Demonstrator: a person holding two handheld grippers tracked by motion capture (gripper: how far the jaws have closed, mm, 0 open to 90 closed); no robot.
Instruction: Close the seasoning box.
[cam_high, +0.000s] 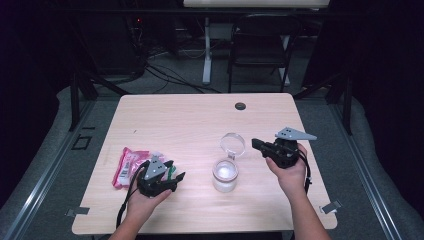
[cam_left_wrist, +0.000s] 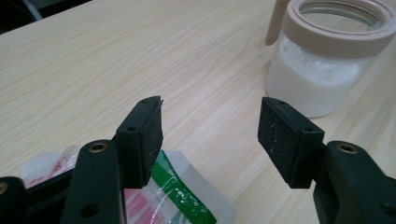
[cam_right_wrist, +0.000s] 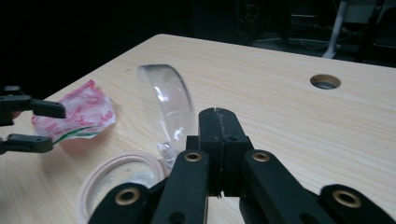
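- One clear glass jar (cam_high: 225, 175) with a pale pinkish rim stands on the light wooden table (cam_high: 190, 120), at about five o'clock from the table's middle; it holds white powder or grains in its lower half.
- One round clear lid (cam_high: 232, 143) is swung up off the mouth and stands on edge at twelve o'clock from the jar, joined to it at the rim.
- One crinkled plastic packet (cam_high: 129, 165), pink and white with a green stripe, lies at about nine o'clock from the jar, well apart from it.
- Two handheld grippers, one in each hand.
- The left gripper (cam_left_wrist: 210, 135) sits just beside the packet, at its three o'clock; its jaws stand apart with bare table between them, and the packet lies under the near jaw.
- The right gripper (cam_right_wrist: 218, 116) is at about two o'clock from the jar; its jaws are pressed together, nothing between them, tips close beside the raised lid.
- One dark round hole (cam_high: 240, 106) marks the table's far edge at twelve o'clock.
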